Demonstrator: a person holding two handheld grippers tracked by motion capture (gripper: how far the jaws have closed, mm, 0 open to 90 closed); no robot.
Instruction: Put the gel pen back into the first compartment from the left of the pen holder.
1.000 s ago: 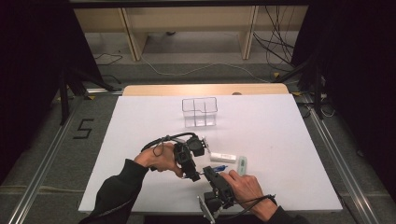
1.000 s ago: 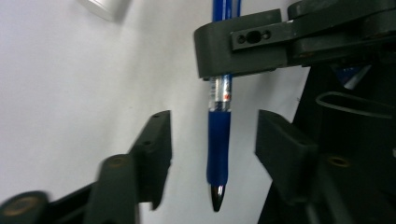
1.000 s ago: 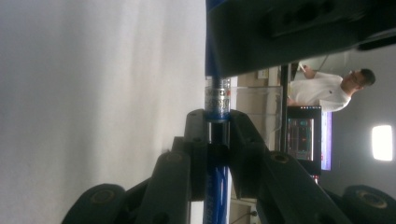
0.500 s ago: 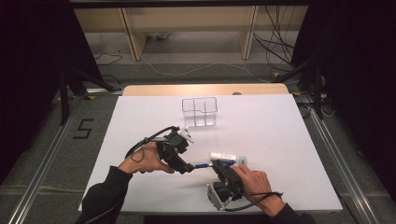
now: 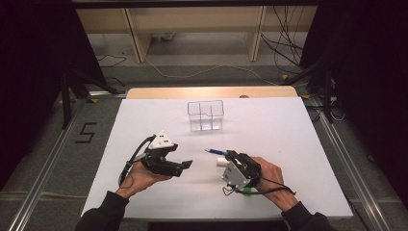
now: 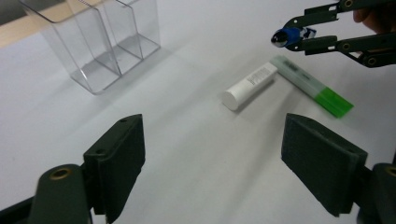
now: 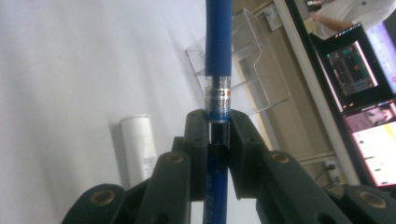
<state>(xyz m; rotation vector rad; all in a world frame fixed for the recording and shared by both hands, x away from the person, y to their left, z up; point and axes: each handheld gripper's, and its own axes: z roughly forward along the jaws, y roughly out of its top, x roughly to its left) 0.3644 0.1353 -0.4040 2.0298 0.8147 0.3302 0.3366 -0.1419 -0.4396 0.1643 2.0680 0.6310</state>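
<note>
A blue pen (image 7: 218, 70) sticks out forward from my right gripper (image 7: 218, 135), whose jaws are shut on its barrel. In the high view that gripper (image 5: 227, 155) is at the table's front right, the pen (image 5: 211, 151) pointing left and away. My left gripper (image 5: 182, 167) is at the front left, aimed right. Its jaws (image 6: 224, 158) have just been opening and stand wide with nothing between them. A white tube (image 6: 250, 85) and a green marker (image 6: 312, 86) lie side by side on the table under the pen. A clear divided organizer (image 5: 206, 115) stands farther back.
The white table (image 5: 288, 130) has a wooden strip (image 5: 211, 92) along its far edge. The organizer's compartments (image 6: 100, 42) are upright. Lit monitors (image 7: 369, 93) are beyond the table in the right gripper view. Cables lie on the floor (image 5: 202, 72) behind.
My left gripper has let go of the pen, opened wide and drawn back to the left. The right gripper has lifted and moved away from the table's front edge with the pen.
</note>
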